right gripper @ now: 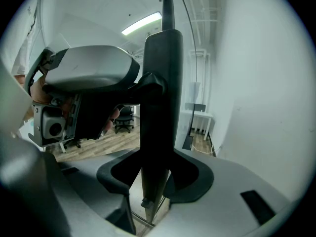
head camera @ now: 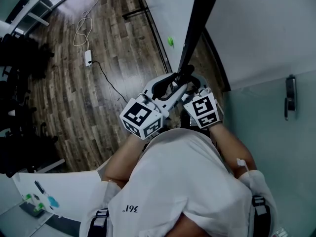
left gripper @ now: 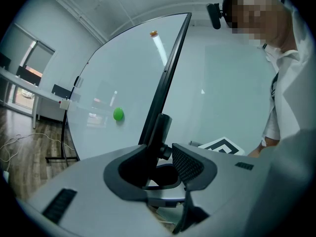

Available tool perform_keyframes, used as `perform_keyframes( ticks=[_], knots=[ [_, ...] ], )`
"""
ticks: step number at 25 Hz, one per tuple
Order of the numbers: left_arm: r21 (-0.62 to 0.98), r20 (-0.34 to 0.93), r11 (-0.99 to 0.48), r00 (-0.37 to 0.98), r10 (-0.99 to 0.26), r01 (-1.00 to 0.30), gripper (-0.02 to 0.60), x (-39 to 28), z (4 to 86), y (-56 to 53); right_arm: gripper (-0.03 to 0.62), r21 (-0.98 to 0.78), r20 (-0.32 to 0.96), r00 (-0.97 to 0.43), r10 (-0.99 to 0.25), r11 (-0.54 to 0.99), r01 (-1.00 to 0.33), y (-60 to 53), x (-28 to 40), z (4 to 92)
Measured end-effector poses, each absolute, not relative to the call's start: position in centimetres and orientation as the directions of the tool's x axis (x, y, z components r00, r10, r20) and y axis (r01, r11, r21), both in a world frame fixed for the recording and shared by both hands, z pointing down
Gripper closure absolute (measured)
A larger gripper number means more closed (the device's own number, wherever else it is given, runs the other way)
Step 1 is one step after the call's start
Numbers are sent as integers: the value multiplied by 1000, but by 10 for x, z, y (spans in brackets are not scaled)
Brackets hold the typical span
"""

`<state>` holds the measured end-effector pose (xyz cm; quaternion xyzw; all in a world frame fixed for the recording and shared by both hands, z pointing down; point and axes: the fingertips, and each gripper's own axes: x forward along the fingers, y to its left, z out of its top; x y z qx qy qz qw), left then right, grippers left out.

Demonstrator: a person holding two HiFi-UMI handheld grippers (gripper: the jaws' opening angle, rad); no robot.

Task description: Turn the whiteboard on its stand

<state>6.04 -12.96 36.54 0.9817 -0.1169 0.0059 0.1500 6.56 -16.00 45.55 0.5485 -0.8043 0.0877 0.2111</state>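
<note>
The whiteboard stands edge-on in the head view, its black frame (head camera: 193, 28) running up from my grippers. A green magnet (head camera: 170, 41) sits on its pale face. In the left gripper view the frame (left gripper: 170, 68) slants up between the jaws, with the green magnet (left gripper: 118, 114) left of it. My left gripper (head camera: 170, 81) (left gripper: 160, 164) is shut on the frame's lower part. The right gripper (head camera: 190, 81) (right gripper: 158, 181) clamps the same black frame (right gripper: 162, 107) from the other side, a pad on each flank. In the right gripper view the left gripper (right gripper: 86, 78) shows on the frame just above.
A white cable and power strip (head camera: 88, 57) lie on the wood floor beside the stand's black foot (head camera: 133, 14). Dark office chairs (head camera: 15, 58) crowd the left. A white surface with markers (head camera: 59, 191) is at lower left. A door handle (head camera: 290, 98) is on the right.
</note>
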Motion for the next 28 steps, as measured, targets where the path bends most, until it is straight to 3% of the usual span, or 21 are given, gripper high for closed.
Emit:
perform_keyframes(
  ticks=[28],
  knots=[
    [305,68,-930,979,-194,-206,433,37,372,-136,404,92,425,-274,-863,342,-935,-163,66,454]
  ],
)
